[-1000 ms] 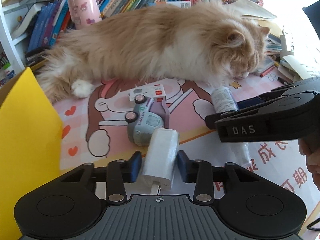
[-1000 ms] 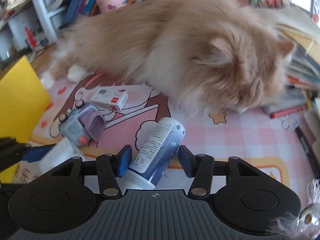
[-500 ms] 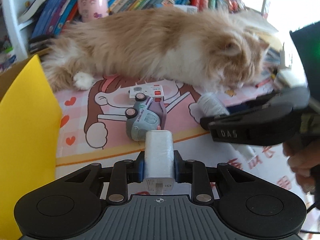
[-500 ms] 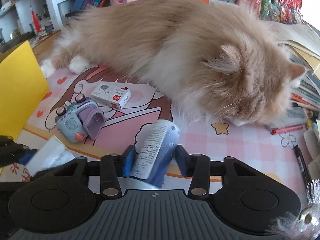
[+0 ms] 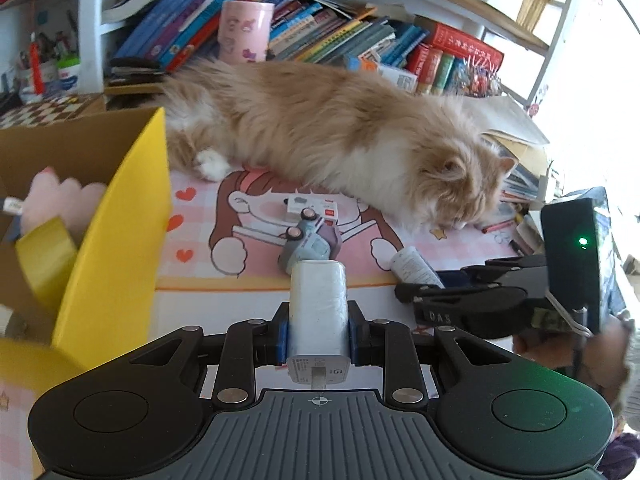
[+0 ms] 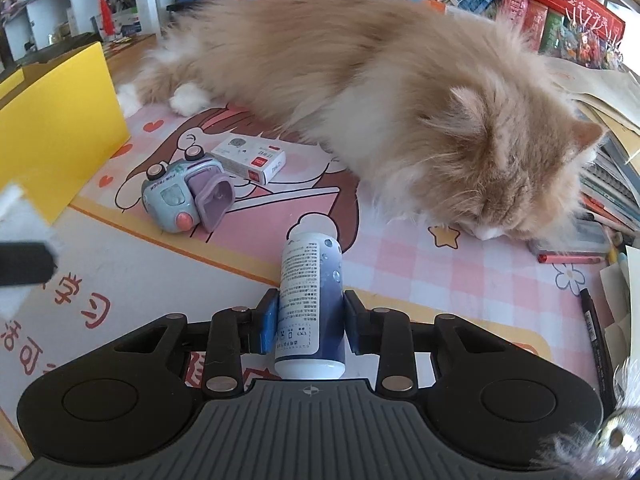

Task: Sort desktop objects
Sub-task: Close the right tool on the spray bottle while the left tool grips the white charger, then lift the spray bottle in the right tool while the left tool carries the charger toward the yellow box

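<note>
My left gripper [image 5: 318, 330] is shut on a white power adapter [image 5: 318, 312], held lifted above the desk mat. My right gripper [image 6: 308, 326] is shut on a blue-and-white bottle [image 6: 310, 300] that points away from the camera; the same bottle [image 5: 414, 268] shows in the left wrist view with the right gripper [image 5: 424, 296] clamped on it. A pale blue toy truck [image 6: 184, 196] lies on its side on the pink mat, and a small white box [image 6: 250, 158] rests just behind it. An open yellow box [image 5: 116, 240] stands at the left.
A large orange-and-white cat [image 6: 380, 92] lies across the back of the mat [image 6: 460, 280], head near pens and books [image 6: 608, 200] at the right. Bookshelves and a pink cup [image 5: 244, 32] stand behind. A pink plush [image 5: 68, 200] and yellow tape roll [image 5: 48, 256] sit inside the yellow box.
Both grippers have shut on their objects. The left one has risen with the adapter, bringing the yellow box's inside into view. The bottle has swung straight between the right fingers.
</note>
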Demonstrator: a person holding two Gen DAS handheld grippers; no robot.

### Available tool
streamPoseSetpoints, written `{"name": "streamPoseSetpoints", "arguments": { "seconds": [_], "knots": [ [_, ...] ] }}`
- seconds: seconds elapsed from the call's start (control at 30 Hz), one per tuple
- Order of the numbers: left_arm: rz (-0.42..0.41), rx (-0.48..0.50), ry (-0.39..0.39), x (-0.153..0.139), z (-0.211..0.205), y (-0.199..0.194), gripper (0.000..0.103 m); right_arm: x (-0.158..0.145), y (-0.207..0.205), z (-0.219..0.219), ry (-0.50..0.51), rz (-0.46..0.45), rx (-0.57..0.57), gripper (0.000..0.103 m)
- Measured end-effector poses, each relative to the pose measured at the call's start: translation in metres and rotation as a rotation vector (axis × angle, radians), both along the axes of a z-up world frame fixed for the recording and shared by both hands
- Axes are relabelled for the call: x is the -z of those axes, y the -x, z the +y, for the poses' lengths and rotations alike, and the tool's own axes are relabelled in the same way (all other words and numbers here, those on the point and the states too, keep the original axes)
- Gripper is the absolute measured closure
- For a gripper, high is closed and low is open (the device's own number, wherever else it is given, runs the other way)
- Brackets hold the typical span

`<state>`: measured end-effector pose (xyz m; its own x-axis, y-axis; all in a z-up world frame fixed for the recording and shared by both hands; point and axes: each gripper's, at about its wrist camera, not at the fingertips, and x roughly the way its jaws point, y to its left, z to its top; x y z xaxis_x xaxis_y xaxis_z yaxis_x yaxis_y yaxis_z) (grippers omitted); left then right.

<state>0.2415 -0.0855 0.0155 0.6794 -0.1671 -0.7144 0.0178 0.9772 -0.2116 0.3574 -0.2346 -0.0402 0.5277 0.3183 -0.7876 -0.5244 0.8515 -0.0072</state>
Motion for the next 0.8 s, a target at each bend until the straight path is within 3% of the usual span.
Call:
{"name": "streamPoseSetpoints", "arguments": {
  "seconds": [0.4, 0.8],
  "knots": [
    [-0.019, -0.053, 0.044, -0.005, 0.011, 0.023, 0.078, -0.006, 0.017, 0.0, 0.022, -0.051, -0.02, 0.073],
    [-0.044, -0.036, 0.064, -0.007, 0.014, 0.044, 0.078, -0.05, 0.06, -0.008, -0.079, -0.103, -0.006, 0.073]
  ]
}}
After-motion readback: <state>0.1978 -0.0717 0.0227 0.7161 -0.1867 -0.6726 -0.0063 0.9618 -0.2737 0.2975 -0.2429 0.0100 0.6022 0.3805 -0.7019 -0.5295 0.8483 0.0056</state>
